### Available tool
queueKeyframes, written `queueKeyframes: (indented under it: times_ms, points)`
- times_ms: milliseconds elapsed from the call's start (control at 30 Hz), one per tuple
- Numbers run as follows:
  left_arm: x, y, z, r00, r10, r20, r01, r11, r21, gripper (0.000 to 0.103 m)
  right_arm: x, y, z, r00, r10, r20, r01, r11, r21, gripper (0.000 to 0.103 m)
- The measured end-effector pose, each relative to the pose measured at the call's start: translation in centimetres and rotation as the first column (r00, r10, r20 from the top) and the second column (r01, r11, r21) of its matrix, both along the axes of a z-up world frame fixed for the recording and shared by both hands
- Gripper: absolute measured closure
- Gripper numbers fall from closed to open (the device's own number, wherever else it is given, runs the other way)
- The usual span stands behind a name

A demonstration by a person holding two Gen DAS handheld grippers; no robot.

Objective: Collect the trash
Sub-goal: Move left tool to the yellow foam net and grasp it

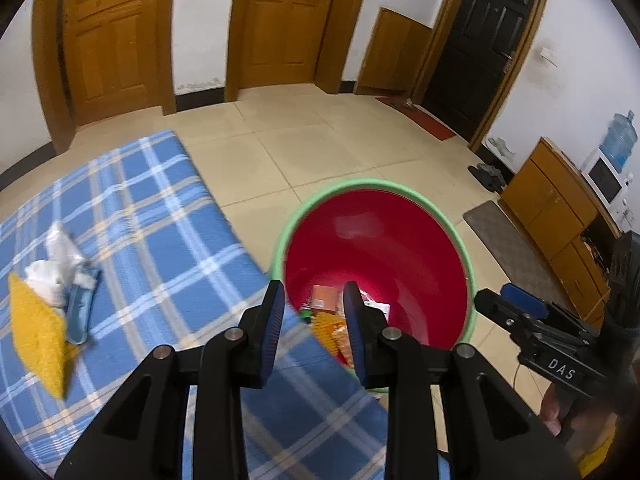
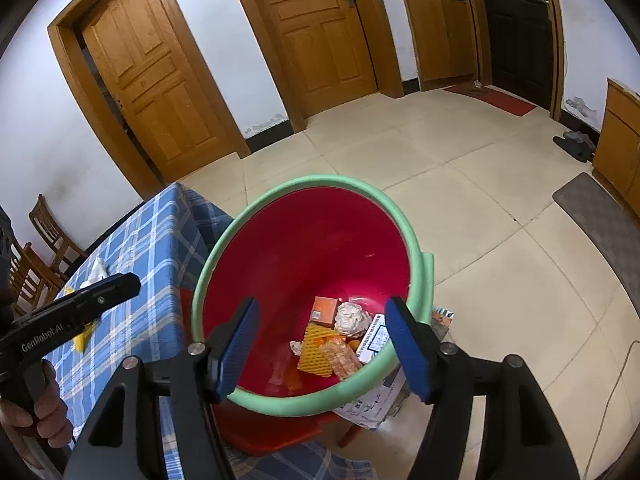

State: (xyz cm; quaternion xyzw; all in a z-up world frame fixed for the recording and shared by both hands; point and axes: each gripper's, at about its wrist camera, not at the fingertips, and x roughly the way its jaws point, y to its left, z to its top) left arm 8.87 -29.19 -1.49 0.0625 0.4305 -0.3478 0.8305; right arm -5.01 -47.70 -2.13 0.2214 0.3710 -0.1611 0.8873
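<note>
- Left wrist view, far left: a yellow foam net (image 1: 38,332), crumpled white tissues (image 1: 52,264) and a blue wrapper (image 1: 82,308) lie bunched on the blue plaid tablecloth (image 1: 160,240) — all smeared by blur, so the wrapper's print is unreadable.
- Left gripper (image 1: 314,308) hangs over the table edge, its blue pads a narrow gap apart with nothing between them.
- Red bucket (image 1: 376,232) with a green foam rim stands just beside the table; the gripper's fingers hide part of its contents.
- Right wrist view shows them better: an orange box (image 2: 324,310), a crumpled tissue ball (image 2: 350,318), yellow netting (image 2: 314,346) and an orange packet (image 2: 342,358).
- Right gripper (image 2: 322,348) sits above the near rim — jaws fairly wide, empty.
- Beyond lie the cream tiled floor (image 2: 460,200), wooden doors (image 2: 316,32) and a dark door, cropped at the right.
</note>
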Motion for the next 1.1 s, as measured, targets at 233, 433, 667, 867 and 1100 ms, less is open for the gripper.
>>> queueKeyframes:
  times_ms: [233, 433, 667, 867, 1100]
  points:
    - [1.3, 3.9, 0.3, 0.995, 0.096, 0.011, -0.096, 0.995, 0.01, 0.073, 0.5, 0.9, 0.3, 1.0, 0.022, 0.002, -0.022, 1.0, 0.004, 0.033]
    - [2.9, 7.9, 0.3, 0.979, 0.205, 0.008, -0.205, 0.979, 0.011, 0.072, 0.9, 1.8, 0.6, 0.999, 0.04, 0.002, -0.04, 0.999, 0.002, 0.03]
    - [4.6, 12.4, 0.1, 0.947, 0.32, 0.013, -0.321, 0.947, 0.025, 0.062, 1.6, 2.8, 0.8, 0.998, 0.058, -0.003, -0.058, 0.998, 0.009, 0.026]
    - [6.0, 15.4, -0.6, 0.923, 0.385, 0.006, -0.384, 0.922, 0.047, 0.059, 2.0, 3.7, 1.0, 0.997, 0.07, -0.008, -0.07, 0.998, 0.003, 0.024]
    - [8.0, 18.3, -2.5, 0.886, 0.464, -0.007, -0.462, 0.883, 0.089, 0.059, 2.4, 4.2, 1.1, 0.997, 0.08, -0.007, -0.08, 0.997, 0.004, 0.014]
